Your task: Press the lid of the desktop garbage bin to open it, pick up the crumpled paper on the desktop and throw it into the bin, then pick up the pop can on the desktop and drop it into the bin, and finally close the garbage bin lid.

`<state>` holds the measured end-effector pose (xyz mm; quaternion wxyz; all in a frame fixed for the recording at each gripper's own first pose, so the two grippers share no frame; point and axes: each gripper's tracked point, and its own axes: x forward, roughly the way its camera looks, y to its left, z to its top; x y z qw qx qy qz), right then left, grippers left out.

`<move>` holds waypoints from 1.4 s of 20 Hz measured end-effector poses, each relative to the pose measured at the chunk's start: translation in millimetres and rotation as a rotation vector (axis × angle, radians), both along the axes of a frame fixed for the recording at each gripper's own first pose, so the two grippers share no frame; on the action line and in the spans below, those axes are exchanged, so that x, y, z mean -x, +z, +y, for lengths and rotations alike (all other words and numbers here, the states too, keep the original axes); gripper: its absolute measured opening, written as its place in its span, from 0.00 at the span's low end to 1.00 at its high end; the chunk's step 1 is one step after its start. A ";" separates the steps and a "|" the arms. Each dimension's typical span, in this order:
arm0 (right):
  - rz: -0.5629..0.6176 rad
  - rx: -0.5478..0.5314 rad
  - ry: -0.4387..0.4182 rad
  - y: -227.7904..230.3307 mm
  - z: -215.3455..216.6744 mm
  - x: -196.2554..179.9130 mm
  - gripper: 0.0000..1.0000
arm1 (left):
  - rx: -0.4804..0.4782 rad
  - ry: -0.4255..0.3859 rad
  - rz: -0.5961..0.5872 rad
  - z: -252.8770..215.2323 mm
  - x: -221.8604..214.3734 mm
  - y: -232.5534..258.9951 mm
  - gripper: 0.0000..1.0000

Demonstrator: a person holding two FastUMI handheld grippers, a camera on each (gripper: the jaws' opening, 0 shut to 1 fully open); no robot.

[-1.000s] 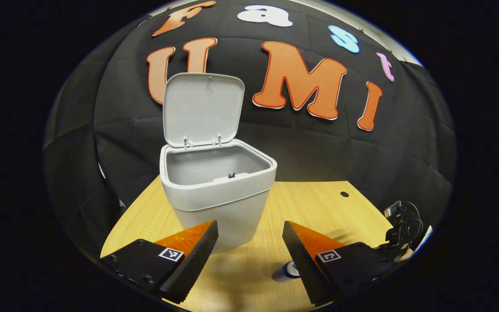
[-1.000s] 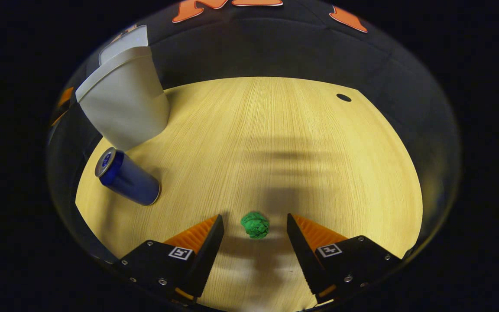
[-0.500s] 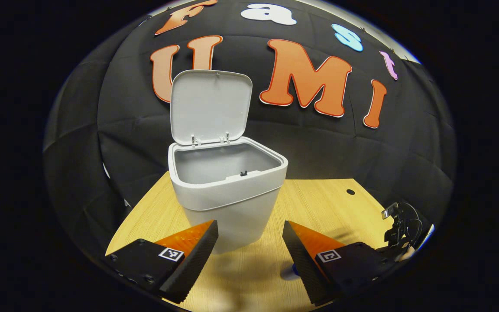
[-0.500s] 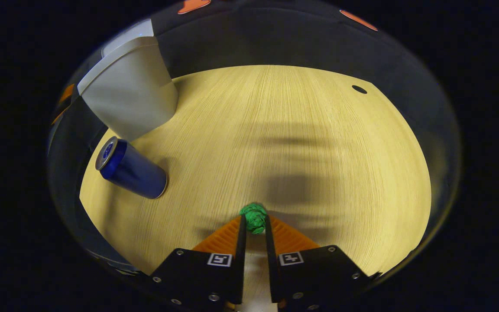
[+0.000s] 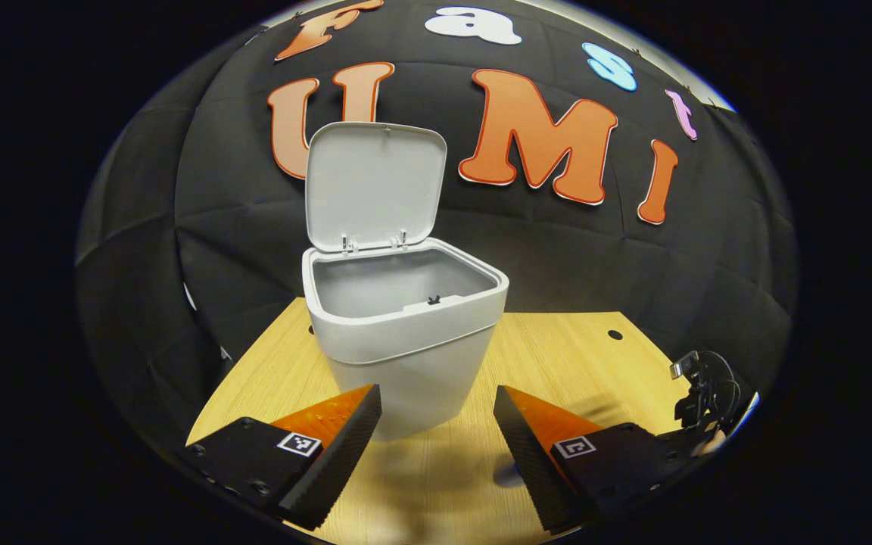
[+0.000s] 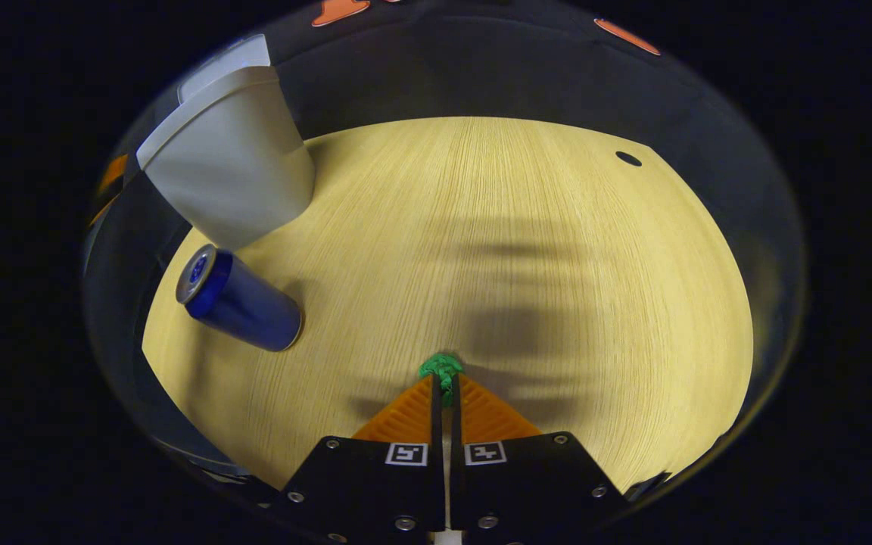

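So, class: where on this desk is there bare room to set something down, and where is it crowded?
Free: the wide wooden stretch of the desk between the bin and the small round hole. Crowded: the corner where the pop can lies beside the bin, and the near edge where the right hand-held gripper pinches the crumpled paper.

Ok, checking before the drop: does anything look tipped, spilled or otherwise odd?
Nothing stands out. The bin stands upright with its lid raised, the pop can stands unspilled on the table, and the right gripper pinches the crumpled paper.

pop can (image 5: 509, 475): mostly hidden behind left jaws | crumpled paper (image 6: 441, 370): mostly hidden between right jaws
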<state>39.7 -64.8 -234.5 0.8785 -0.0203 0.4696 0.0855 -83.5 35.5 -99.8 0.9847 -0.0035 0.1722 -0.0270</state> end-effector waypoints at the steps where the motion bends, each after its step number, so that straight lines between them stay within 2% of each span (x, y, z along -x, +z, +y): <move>1: -0.013 -0.008 -0.002 2.6 0.6 -2.8 0.03 | 0.001 0.001 0.000 0.2 1.2 0.0 0.95; 9: -0.175 -0.069 0.003 58.2 8.2 -27.5 0.03 | 0.002 -0.006 -0.023 -0.8 11.5 9.4 0.95; 18: -0.497 -0.177 0.038 167.9 23.7 -78.4 0.02 | 0.037 -0.002 -0.055 5.9 29.0 20.8 0.95; 23: -0.655 -0.146 0.164 257.8 64.1 -101.6 0.02 | 0.032 0.019 -0.059 21.5 41.0 17.4 0.95; 28: -0.764 -0.151 0.342 315.2 148.6 -128.5 0.02 | 0.038 0.048 -0.046 41.6 56.0 8.9 0.95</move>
